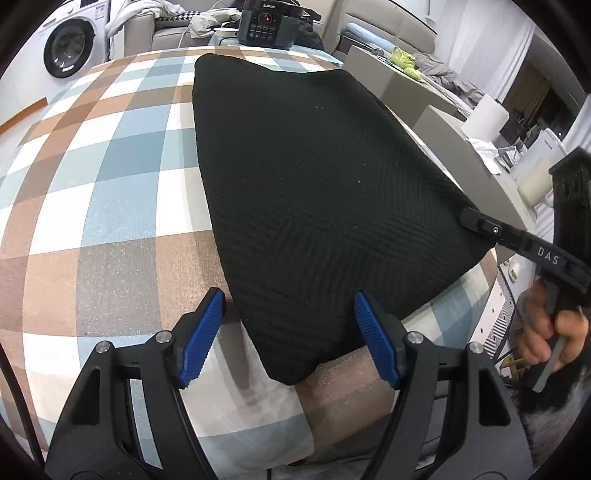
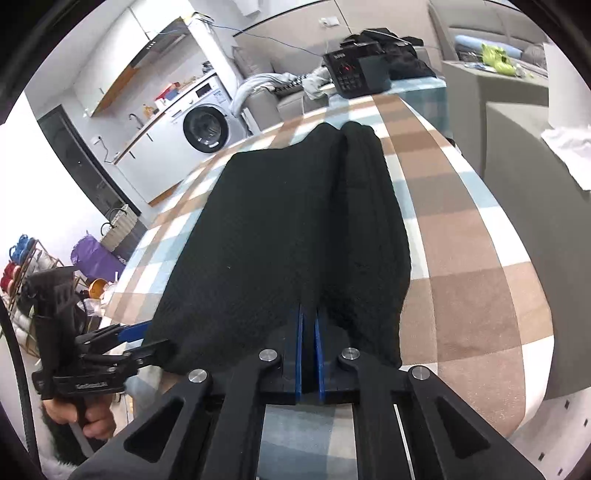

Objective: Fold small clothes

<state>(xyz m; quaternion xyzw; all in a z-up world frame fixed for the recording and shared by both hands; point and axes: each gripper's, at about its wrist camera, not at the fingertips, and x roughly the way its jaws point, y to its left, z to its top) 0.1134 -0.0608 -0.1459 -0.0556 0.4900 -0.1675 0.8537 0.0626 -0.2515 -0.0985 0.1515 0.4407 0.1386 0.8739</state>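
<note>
One black ribbed knit garment [image 1: 317, 192] lay flat on the surface covered by a checked cloth of brown, blue and white squares [image 1: 110, 206], its near corner reaching toward you. Along its far right side, in the right wrist view, a thick fold of the same knit [image 2: 369, 221] ran lengthwise. Your left tongs [image 1: 290, 334] stood wide, their blue ribbed pads [image 1: 199, 336] on either side of the garment's near corner and not pressing on it. Your right tongs [image 2: 309, 332] were nipped tight together at the garment's near edge; whether any knit sat pinched between them you could not tell from these views. In the left wrist view they reached onto the garment's right edge, your hand [image 1: 554, 332] around the grip. Farther out, a black appliance with a button panel [image 1: 271, 22] stood at the surface's far end, and a white front-loading washing machine [image 2: 207, 125] stood beyond.
</note>
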